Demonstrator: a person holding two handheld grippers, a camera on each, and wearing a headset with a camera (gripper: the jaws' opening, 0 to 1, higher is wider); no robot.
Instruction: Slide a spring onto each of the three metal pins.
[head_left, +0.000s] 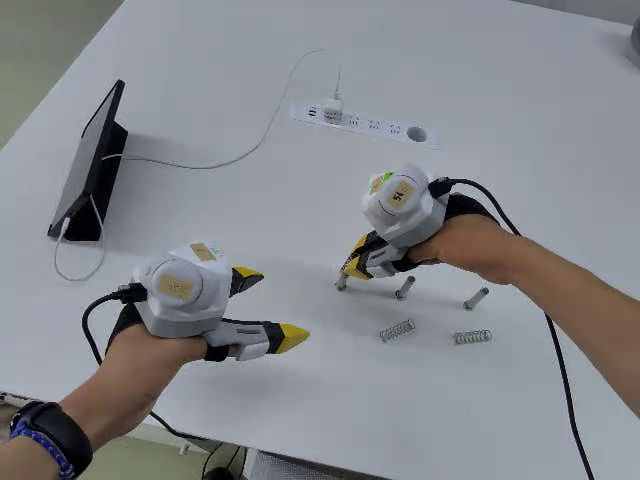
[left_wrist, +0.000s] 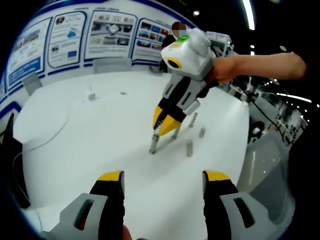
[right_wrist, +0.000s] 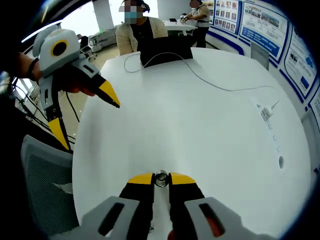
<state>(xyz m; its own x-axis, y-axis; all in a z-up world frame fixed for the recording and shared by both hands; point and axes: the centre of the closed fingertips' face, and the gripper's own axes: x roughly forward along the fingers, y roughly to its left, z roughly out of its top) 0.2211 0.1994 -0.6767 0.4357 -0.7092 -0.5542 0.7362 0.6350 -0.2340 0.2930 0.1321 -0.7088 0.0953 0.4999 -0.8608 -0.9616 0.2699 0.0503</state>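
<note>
Left gripper (head_left: 278, 305) and right gripper (head_left: 352, 268): white-grey shells, black jaws tipped yellow.
Tan labels on rounded tops; black cable (head_left: 92, 312) from each; dark wristband (head_left: 50, 430) with blue bracelet.

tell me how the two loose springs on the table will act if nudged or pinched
Both loose springs lie on their sides on the smooth table, so they'd likely roll. Thin open coils probably squash under a hard pinch.
</note>
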